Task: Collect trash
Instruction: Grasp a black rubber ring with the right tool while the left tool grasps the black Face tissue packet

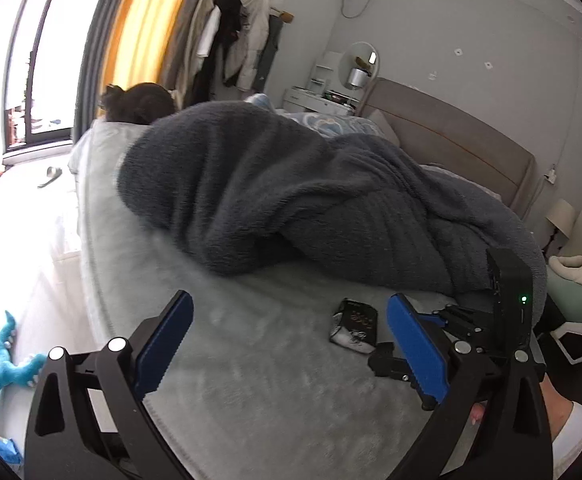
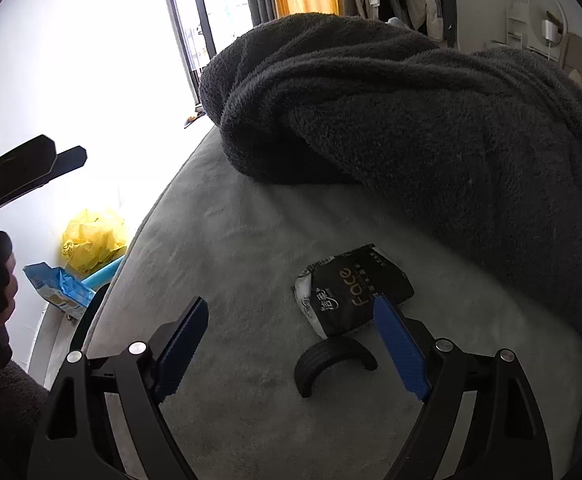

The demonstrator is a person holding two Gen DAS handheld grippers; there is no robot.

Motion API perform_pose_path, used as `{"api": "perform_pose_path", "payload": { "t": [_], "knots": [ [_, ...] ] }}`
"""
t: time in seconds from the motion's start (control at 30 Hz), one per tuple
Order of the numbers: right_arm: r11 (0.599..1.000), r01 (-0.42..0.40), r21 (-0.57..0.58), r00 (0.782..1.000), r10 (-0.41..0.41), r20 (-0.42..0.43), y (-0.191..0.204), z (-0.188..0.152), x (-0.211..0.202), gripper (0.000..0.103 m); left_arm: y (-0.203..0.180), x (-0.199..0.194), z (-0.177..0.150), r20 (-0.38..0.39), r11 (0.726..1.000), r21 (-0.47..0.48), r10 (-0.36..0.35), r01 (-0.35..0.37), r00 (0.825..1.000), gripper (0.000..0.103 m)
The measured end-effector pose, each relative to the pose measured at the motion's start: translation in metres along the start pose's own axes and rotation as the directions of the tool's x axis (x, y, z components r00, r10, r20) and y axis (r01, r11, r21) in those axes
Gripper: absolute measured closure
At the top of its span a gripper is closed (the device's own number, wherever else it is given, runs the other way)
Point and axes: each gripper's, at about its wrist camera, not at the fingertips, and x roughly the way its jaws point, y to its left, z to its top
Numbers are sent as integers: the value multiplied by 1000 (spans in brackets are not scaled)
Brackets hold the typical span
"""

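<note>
A crumpled black tissue pack [image 2: 355, 292] with white ends lies on the light grey bed cover [image 2: 231, 240]. It is just ahead of my right gripper [image 2: 291, 303], close to the right finger's tip. That gripper is open and holds nothing. A black curved rubber piece [image 2: 331, 360] lies between its fingers, nearer the right one. In the left wrist view the tissue pack [image 1: 355, 326] sits just inside the right finger of my left gripper [image 1: 289, 299], which is open and empty. The right tool's black housing [image 1: 509, 292] with a green light shows beside it.
A bulky dark grey blanket [image 1: 291, 184] covers the bed behind the pack, with dark hair [image 1: 139, 100] at its far end. On the floor left of the bed lie a yellow plastic bag [image 2: 91, 244], a blue package [image 2: 59, 288] and a blue plush toy [image 1: 3, 364].
</note>
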Motion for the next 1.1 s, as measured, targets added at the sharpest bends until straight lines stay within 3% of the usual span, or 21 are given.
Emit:
{"api": "perform_pose_path", "payload": {
  "t": [0.3, 0.4, 0.77, 0.93, 1.1],
  "knots": [
    [997, -71, 21, 995, 72, -71, -26, -18, 11, 18, -13, 33, -1, -34, 998, -3, -60, 59, 998, 5],
    [997, -82, 14, 992, 83, -93, -30, -23, 15, 26, -16, 46, -1, -54, 997, -12, -78, 78, 995, 5],
    [995, -97, -25, 990, 94, -103, -30, -28, 20, 37, -33, 78, -9, -101, 995, 0, -100, 101, 990, 5],
    [995, -103, -19, 989, 100, -105, -35, -27, 16, 52, -39, 92, -11, -117, 995, 4, -102, 104, 988, 5],
    [994, -102, -35, 989, 98, -110, -36, -29, 10, 53, -46, 100, -14, -134, 995, 19, -96, 99, 986, 5]
  ]
}}
